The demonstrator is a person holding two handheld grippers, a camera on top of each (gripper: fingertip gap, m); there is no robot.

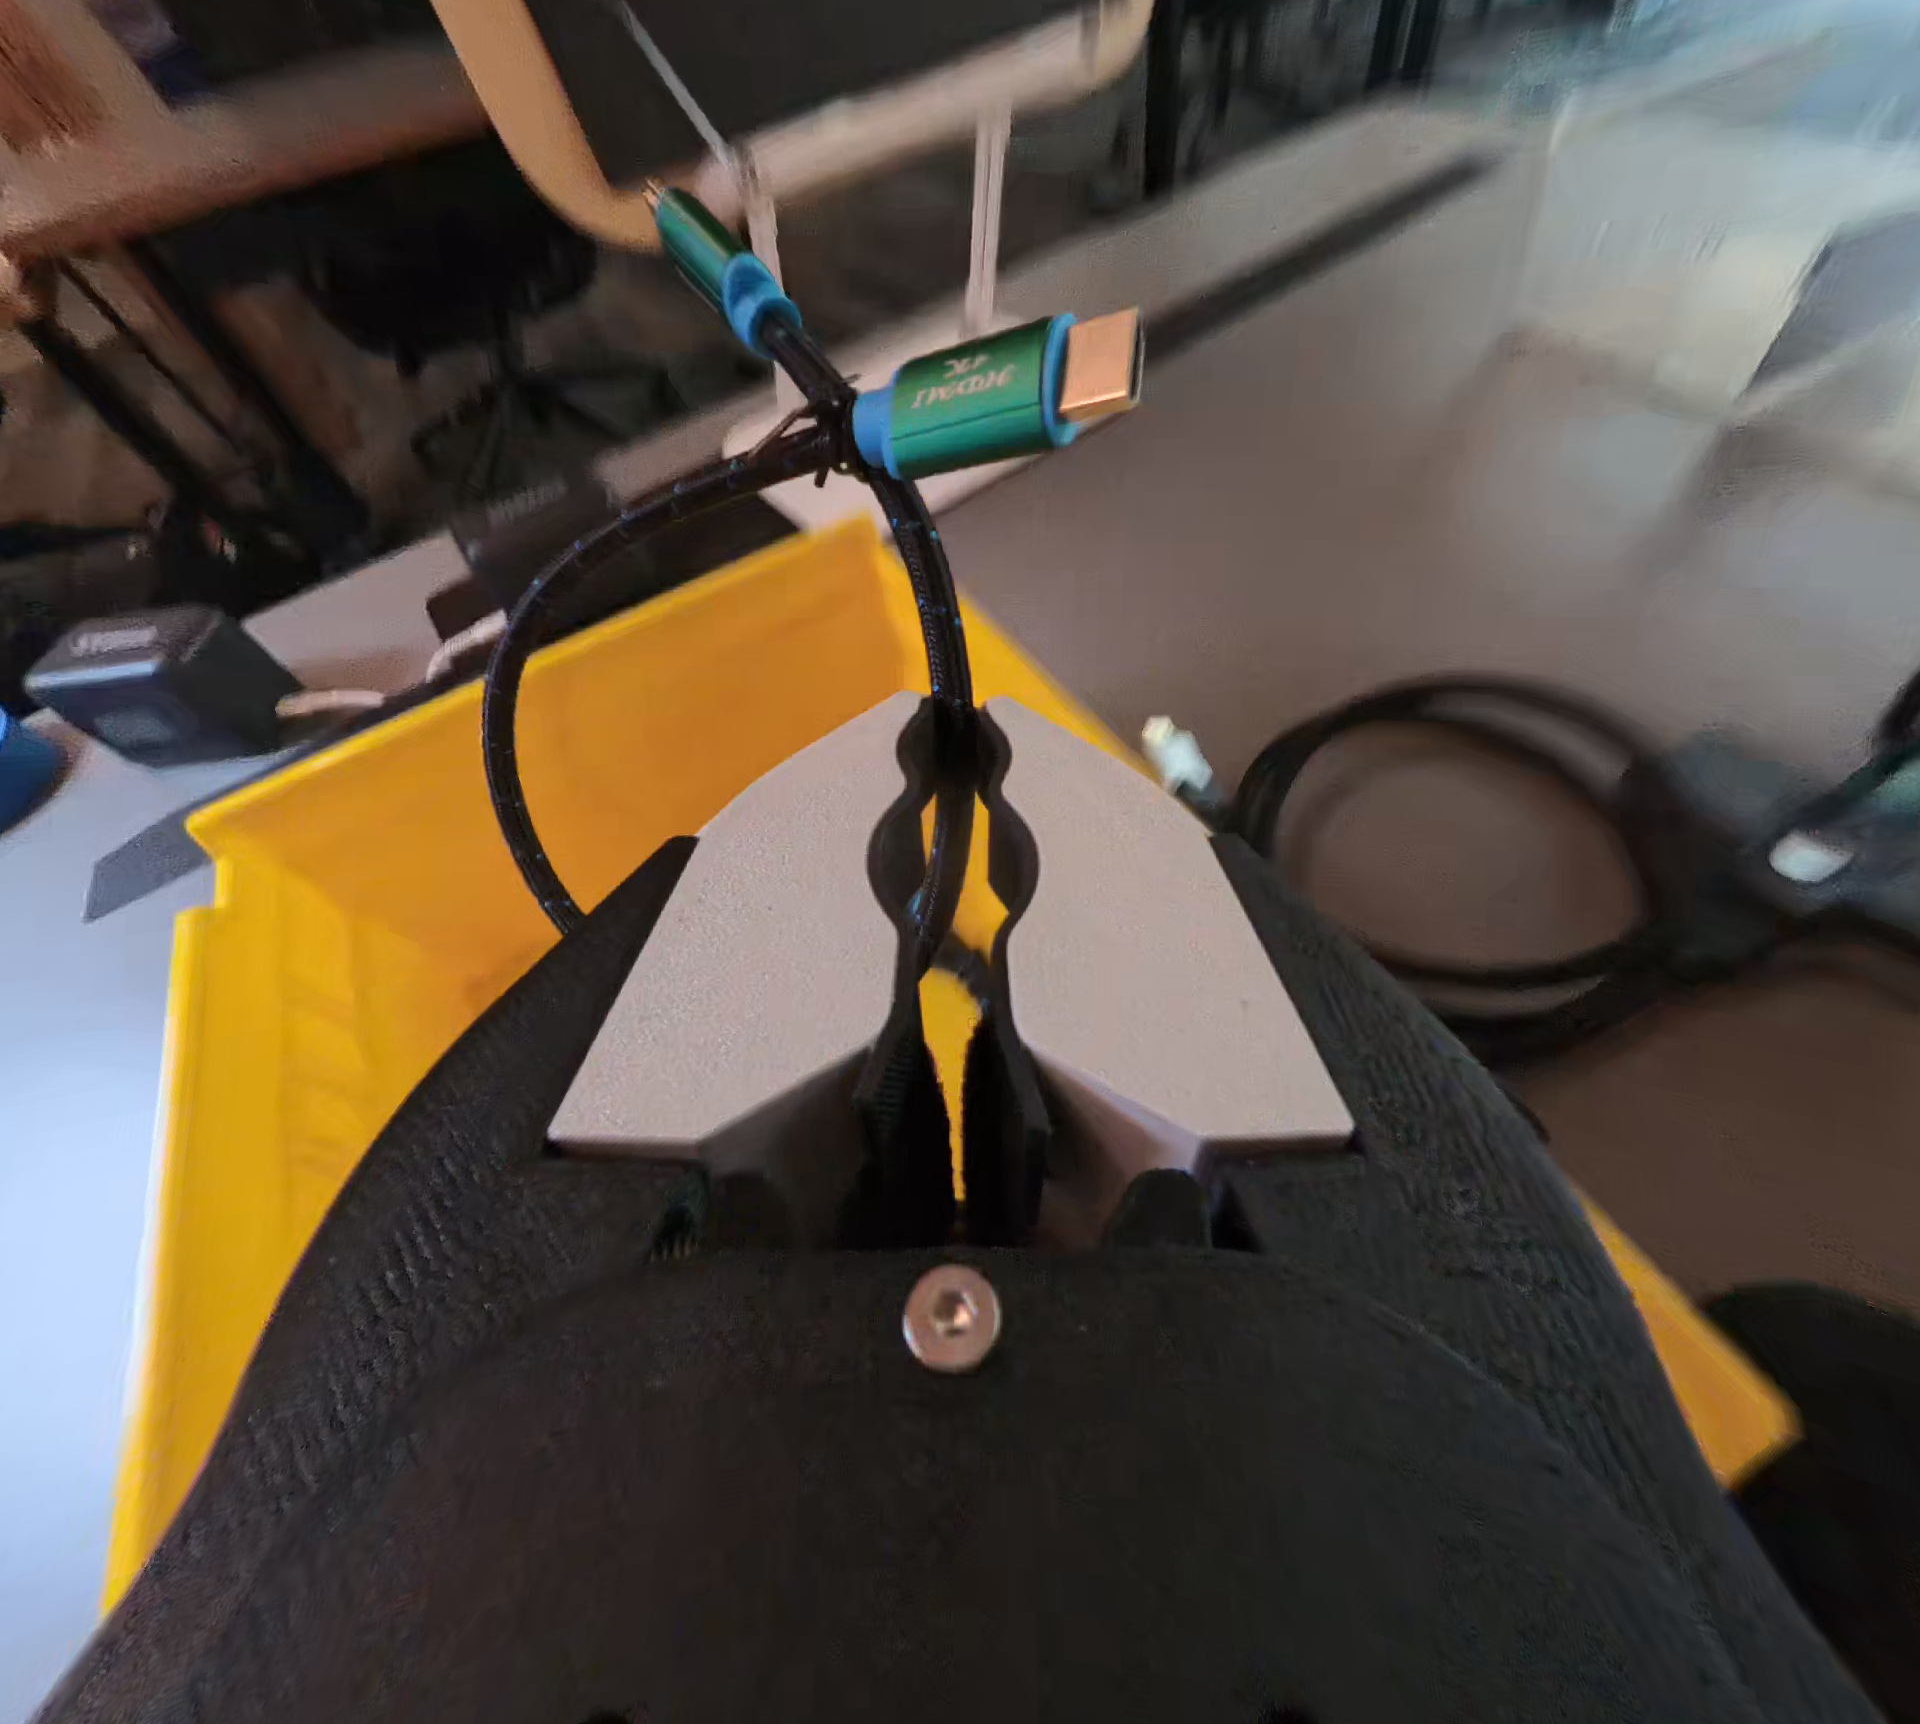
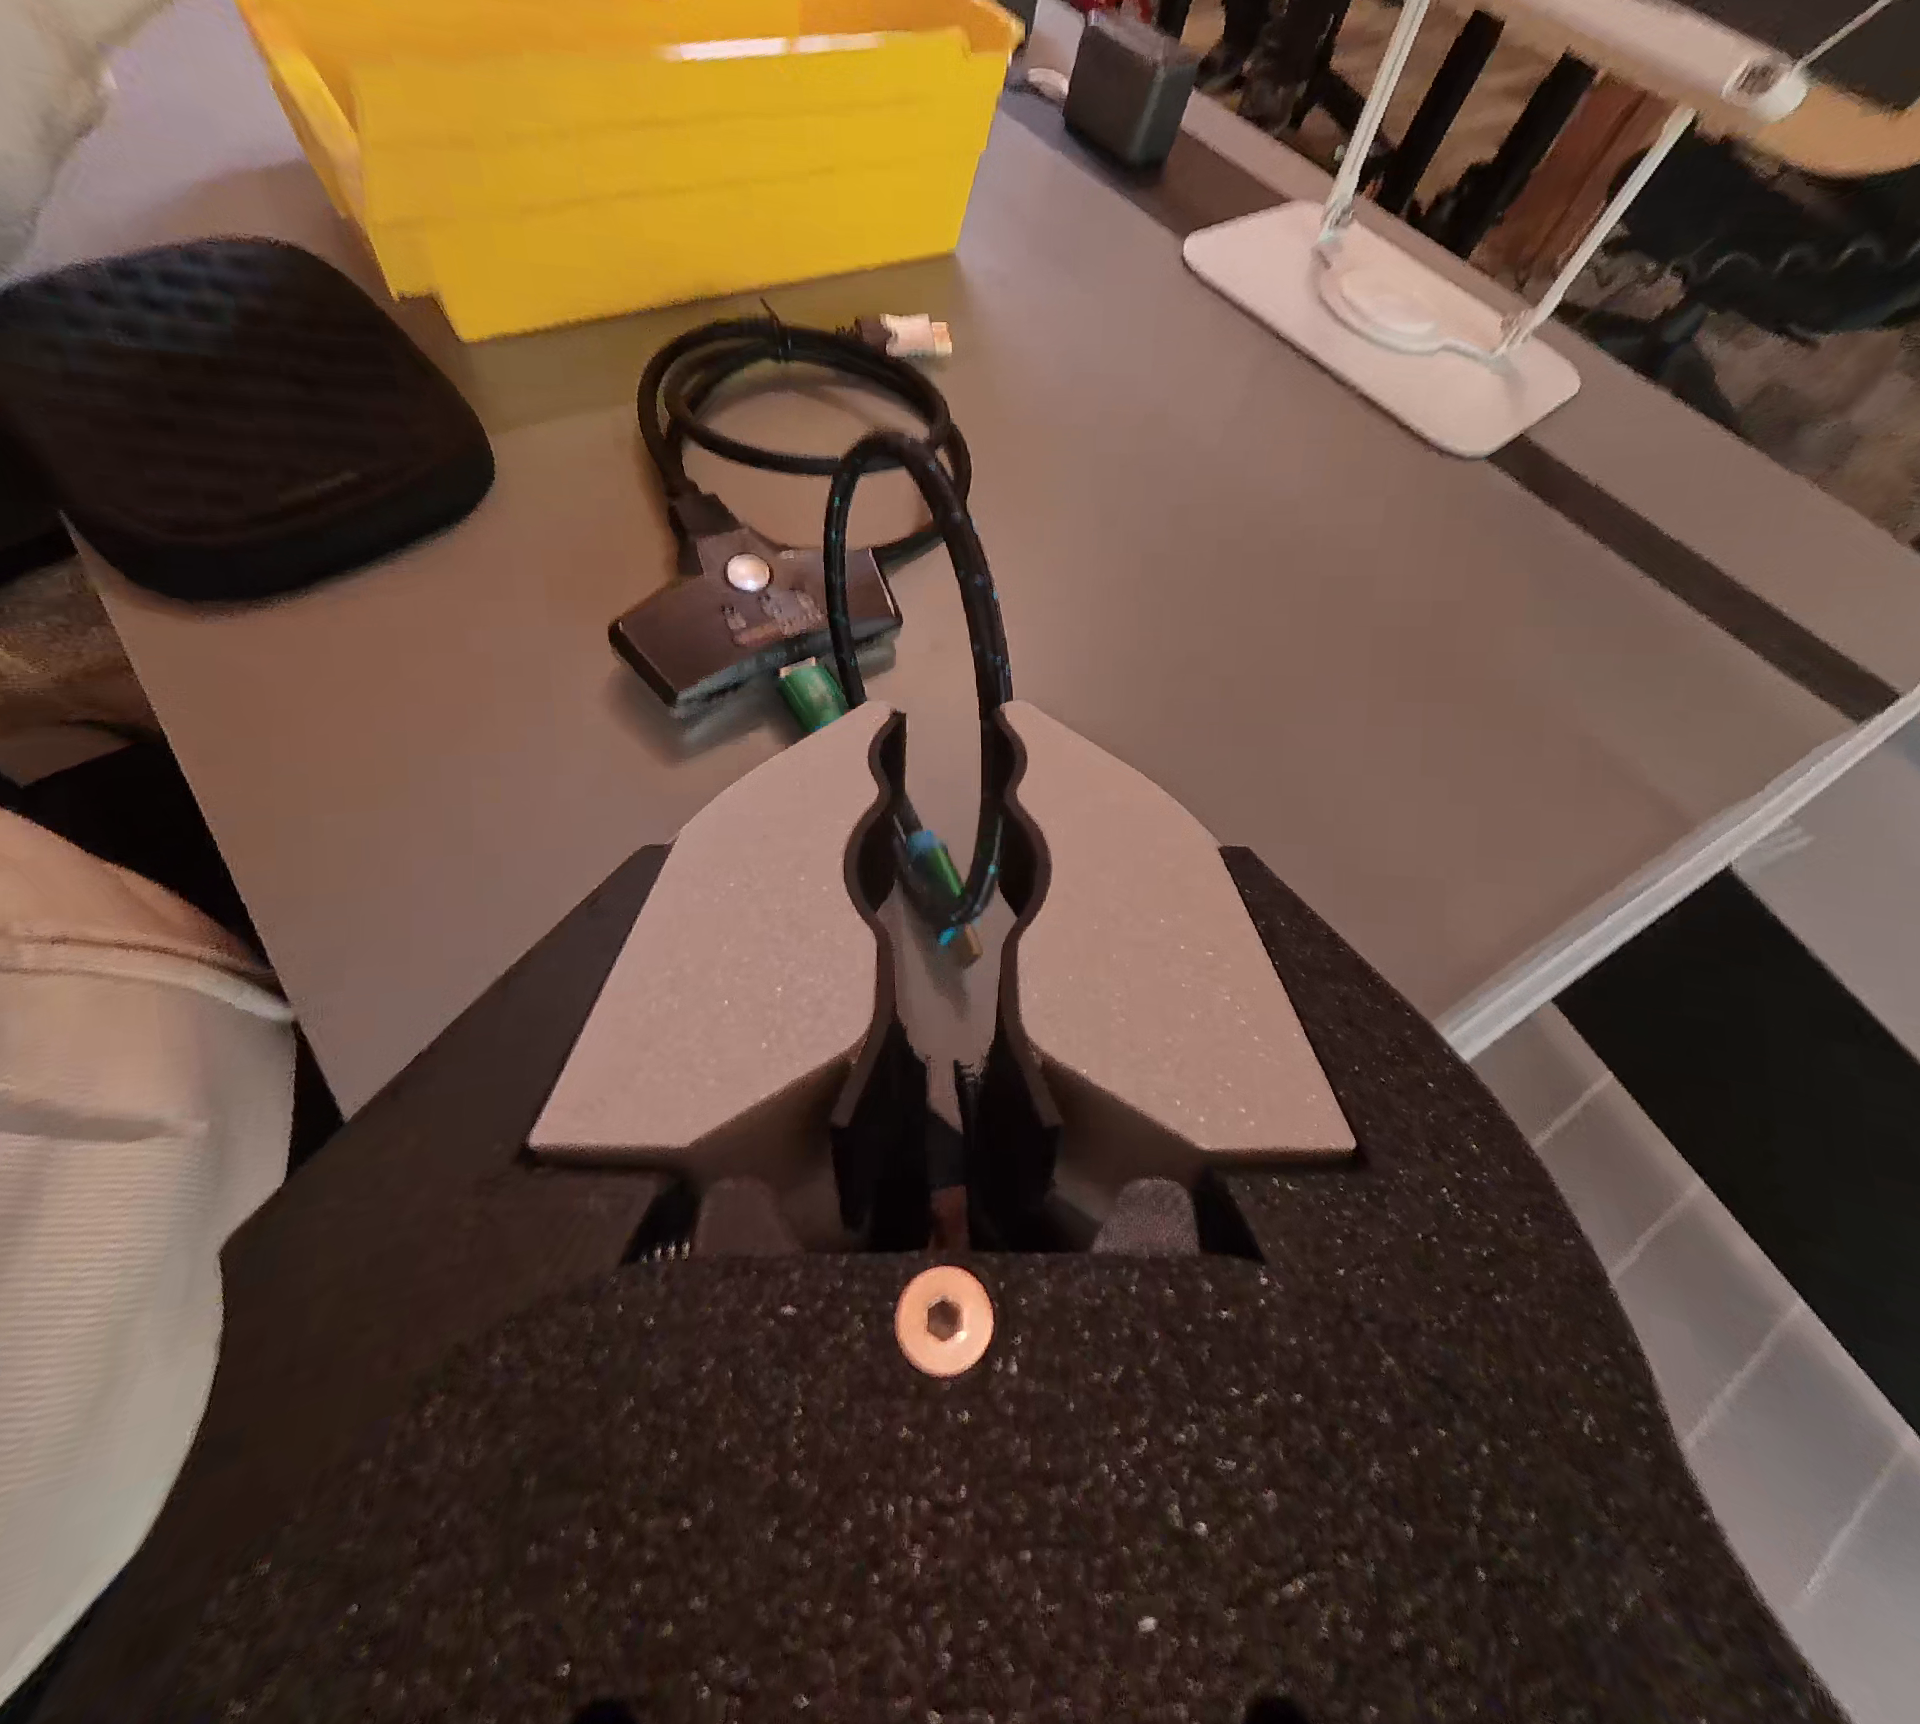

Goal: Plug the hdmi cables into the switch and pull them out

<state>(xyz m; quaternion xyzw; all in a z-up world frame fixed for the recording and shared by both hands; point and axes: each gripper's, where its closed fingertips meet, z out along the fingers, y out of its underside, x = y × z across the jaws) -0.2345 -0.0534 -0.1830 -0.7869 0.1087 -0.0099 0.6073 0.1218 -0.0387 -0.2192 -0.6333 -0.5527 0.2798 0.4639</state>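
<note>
My left gripper (image 1: 951, 718) clamps a braided HDMI cable (image 1: 940, 604) above the yellow bin (image 1: 665, 718) at centre frame. My right gripper (image 2: 945, 724) – fingers narrowly parted around another cable (image 2: 982, 635) – faces the switch (image 2: 753, 625) on the counter (image 2: 1299, 635), mid-frame.

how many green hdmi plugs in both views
4. Left view: two green plugs on the cable the left gripper holds. Right view: one at the switch, one between the jaws. More may be hidden.
</note>
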